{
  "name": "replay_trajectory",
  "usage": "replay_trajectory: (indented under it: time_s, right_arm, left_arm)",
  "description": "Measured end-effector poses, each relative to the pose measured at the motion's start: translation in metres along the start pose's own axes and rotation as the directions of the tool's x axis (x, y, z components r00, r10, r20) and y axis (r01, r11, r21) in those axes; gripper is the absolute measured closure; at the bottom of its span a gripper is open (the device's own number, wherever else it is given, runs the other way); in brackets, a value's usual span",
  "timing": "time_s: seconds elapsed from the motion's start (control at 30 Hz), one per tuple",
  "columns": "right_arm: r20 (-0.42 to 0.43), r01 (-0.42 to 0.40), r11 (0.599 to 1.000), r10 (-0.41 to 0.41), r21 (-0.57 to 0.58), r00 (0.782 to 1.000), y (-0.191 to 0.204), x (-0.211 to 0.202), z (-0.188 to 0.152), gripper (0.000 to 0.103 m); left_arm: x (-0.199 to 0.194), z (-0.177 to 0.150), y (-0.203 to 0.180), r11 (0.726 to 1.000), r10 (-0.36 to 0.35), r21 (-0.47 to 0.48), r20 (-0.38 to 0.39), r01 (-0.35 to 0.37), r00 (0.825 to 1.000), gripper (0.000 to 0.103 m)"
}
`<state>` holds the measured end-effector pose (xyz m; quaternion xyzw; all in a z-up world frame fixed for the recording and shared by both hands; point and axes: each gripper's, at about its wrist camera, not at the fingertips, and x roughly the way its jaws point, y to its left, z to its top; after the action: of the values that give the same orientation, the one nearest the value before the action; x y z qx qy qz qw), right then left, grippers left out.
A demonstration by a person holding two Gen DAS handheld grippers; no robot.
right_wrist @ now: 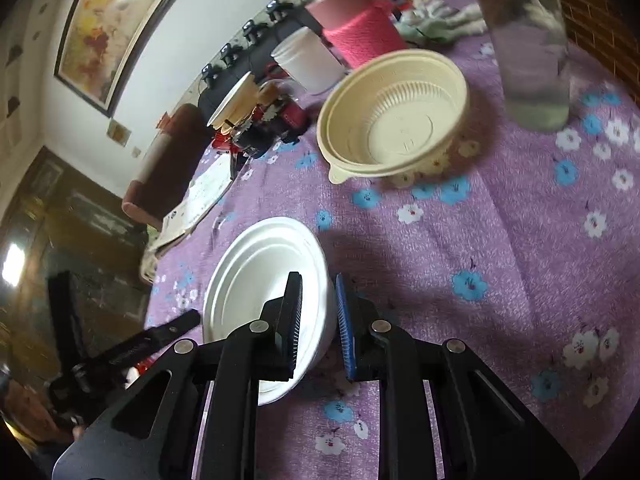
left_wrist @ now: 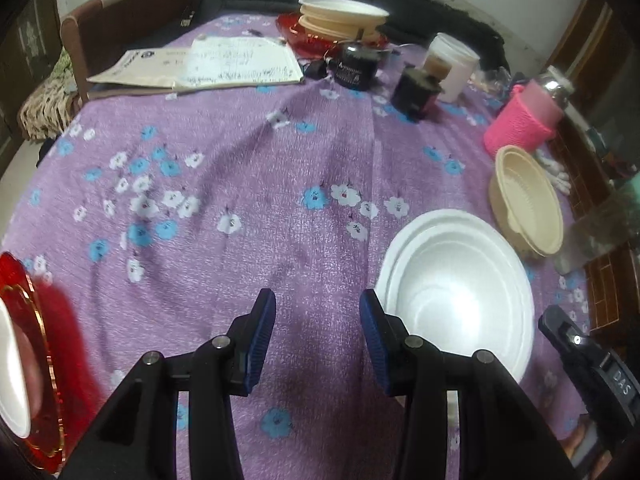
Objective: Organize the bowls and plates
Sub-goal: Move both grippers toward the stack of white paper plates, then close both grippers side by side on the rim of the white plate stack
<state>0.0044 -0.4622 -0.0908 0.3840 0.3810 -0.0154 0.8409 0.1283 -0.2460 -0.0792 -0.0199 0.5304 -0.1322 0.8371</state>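
1. Left wrist view: my left gripper (left_wrist: pixel 318 340) points steeply down at bare purple cloth on the desk (left_wrist: pixel 240 152), its fingers spread with nothing between them. The white bowl (left_wrist: pixel 456 288) sits just to their right. At the left edge lies a red plate (left_wrist: pixel 36 360) with something white on it. A cream bowl (left_wrist: pixel 528 200) stands beyond the white one, and a cream stack (left_wrist: pixel 340 16) on another red plate waits at the far side.

2. Right wrist view: my right gripper (right_wrist: pixel 318 316) tilts down and is rolled, so the desk looks slanted. Its fingers pinch the white bowl's near rim, one inside, one outside.

3. I judge the white bowl light, thin foam: easily dented, so a gentle rim grip suits it. The cream bowl looks like stiffer ribbed plastic, also best taken by the rim.
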Motion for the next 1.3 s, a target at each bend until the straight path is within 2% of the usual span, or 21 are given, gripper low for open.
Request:
replay_trajectory:
  time_s: [0.37,0.53,0.67,0.8,0.87,0.93,1.0,1.03,1.07,1.13,1.2,1.3]
  right_arm:
    - [-0.016,0.012,1.000,-0.012,-0.011,1.000,0.004,0.012,-0.001,0.087]
    - [0.010,0.008,1.000,-0.008,-0.011,1.000,0.005,0.011,0.000,0.087]
    - [-0.005,0.024,1.000,-0.024,-0.011,1.000,0.004,0.016,-0.001,0.086]
    - [-0.034,0.028,1.000,-0.028,-0.002,0.999,0.002,0.024,-0.001,0.086]
    - [-0.038,0.032,0.999,-0.032,-0.006,0.999,0.004,0.026,-0.001,0.086]
    - [-0.036,0.038,0.999,-0.039,-0.011,0.999,0.005,0.027,-0.001,0.084]
    - [-0.035,0.030,1.000,-0.030,-0.010,0.999,0.005,0.028,-0.002,0.082]
    - [-0.038,0.019,1.000,-0.019,-0.003,0.999,0.005,0.029,-0.001,0.082]
    - [-0.037,0.018,1.000,-0.018,-0.002,0.999,0.005,0.029,-0.002,0.082]
    - [-0.034,0.026,1.000,-0.026,-0.006,0.999,0.006,0.030,-0.002,0.082]
    - [-0.038,0.025,1.000,-0.025,-0.006,0.999,0.006,0.030,-0.003,0.082]
    - [-0.042,0.025,1.000,-0.025,-0.003,0.999,0.005,0.030,-0.003,0.082]
  left_arm:
    - [0.013,0.008,-0.001,1.000,-0.010,-0.009,0.005,0.011,1.000,0.060]
    - [0.007,0.013,0.010,0.996,-0.070,-0.047,0.024,0.071,0.997,0.059]
    - [0.006,0.016,0.012,0.991,-0.123,-0.058,0.012,0.123,0.992,0.058]
    - [0.009,0.016,0.003,0.996,-0.085,-0.034,0.044,0.087,0.995,0.057]
    - [0.012,0.017,0.003,0.995,-0.089,-0.037,0.040,0.091,0.995,0.057]
    - [0.011,0.020,0.010,0.988,-0.140,-0.066,0.027,0.141,0.990,0.057]
    - [0.004,0.023,0.018,0.969,-0.221,-0.109,0.039,0.224,0.975,0.056]
    - [0.000,0.024,0.018,0.963,-0.241,-0.113,0.044,0.244,0.970,0.053]
    - [-0.002,0.024,0.014,0.963,-0.249,-0.097,0.040,0.252,0.968,0.047]
    - [-0.004,0.024,0.003,0.967,-0.249,-0.047,0.030,0.250,0.968,0.044]
    - [0.004,0.022,-0.007,0.975,-0.221,-0.021,0.010,0.221,0.975,0.044]
    - [0.019,0.018,-0.011,0.975,-0.222,-0.024,-0.028,0.221,0.975,0.044]
